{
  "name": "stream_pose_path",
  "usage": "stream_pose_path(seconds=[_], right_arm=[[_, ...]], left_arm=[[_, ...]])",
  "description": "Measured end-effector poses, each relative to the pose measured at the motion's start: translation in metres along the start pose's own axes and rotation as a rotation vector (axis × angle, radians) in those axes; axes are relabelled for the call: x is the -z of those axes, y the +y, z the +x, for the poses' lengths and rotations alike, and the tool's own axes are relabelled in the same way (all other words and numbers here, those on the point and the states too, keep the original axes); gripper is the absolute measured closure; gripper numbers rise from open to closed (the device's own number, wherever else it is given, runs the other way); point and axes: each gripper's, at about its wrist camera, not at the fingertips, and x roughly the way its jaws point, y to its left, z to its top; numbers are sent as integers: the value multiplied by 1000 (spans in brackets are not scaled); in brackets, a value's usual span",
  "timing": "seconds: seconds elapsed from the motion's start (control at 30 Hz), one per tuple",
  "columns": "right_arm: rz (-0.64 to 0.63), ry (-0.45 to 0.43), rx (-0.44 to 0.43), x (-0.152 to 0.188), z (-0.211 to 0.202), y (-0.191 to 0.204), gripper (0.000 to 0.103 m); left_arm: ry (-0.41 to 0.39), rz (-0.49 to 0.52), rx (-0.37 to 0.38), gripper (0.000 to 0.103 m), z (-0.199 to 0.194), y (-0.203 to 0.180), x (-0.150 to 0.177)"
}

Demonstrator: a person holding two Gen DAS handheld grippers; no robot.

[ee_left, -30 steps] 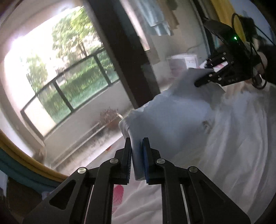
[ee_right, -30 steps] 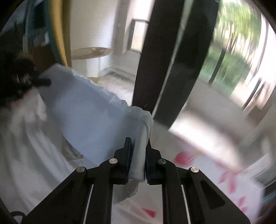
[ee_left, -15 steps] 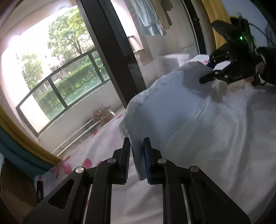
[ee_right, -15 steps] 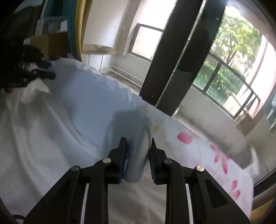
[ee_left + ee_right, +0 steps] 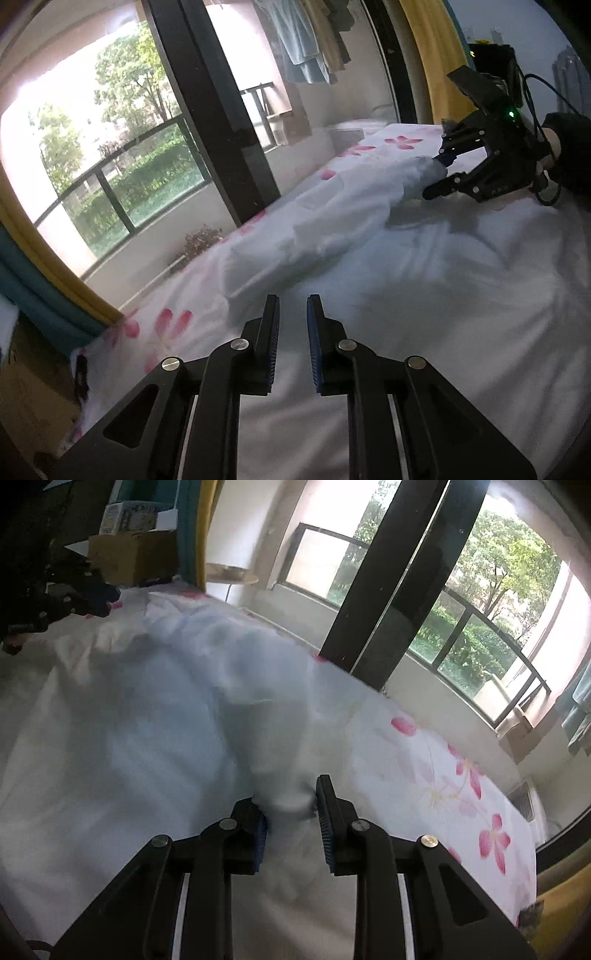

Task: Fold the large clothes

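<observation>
Along the window-side edge of the bed point(image 5: 424, 775): pale blue garment point(image 5: 166, 701), doubled over in a long, rumpled fold and lying on paler cloth spread across the mattress. Cannot tell whether that paler cloth belongs to the same garment.

Left claw point(image 5: 291, 314): stands slightly parted, grips nothing, hovers just short of the near end of the fold.

Right claw point(image 5: 288, 794): has just been opening. Straddles the other end with its jaws apart and a bunched corner of fabric loose between them, brushing the ribbed pads but not visibly pinched.

Likely the letting-go at the end of one fold.

Risks from here:
- Snagging on a ribbed pad during the pull-back, dragging the corner and opening the fold again.
- Leaving the ridge lumpy. Looks uneven already, so any later fold would probably stack crooked.
- Nudging the fold toward the window-side edge and letting it slide off.
</observation>
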Motion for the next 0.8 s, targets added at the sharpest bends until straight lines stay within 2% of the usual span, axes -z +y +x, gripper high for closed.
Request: stream_pose_path(seconds=[0.07, 0.3, 0.37, 0.47, 0.63, 0.73, 0.8], right_arm=[[-1, 8, 1, 8, -9, 6, 66], [42, 22, 11, 18, -33, 0, 60], [84, -14, -20, 12, -46, -4, 58], [132, -84, -105, -8, -56, 1, 56], [162, -137, -259, -53, -29, 27, 56], [164, -90, -284, -71, 6, 44, 56], [166, -50, -301, -74, 29, 49, 56]], left_arm=[[-2, -1, 16, 87, -7, -6, 4], [-14, -43, 68, 86, -28, -17, 6], [-6, -79, 76, 76, -25, -12, 4], [-1, -143, 93, 73, -17, -4, 4], [-3, -260, 111, 73, -13, 10, 3], [-8, -309, 108, 72, -14, 16, 7], [-12, -357, 110, 67, -16, 22, 10]])
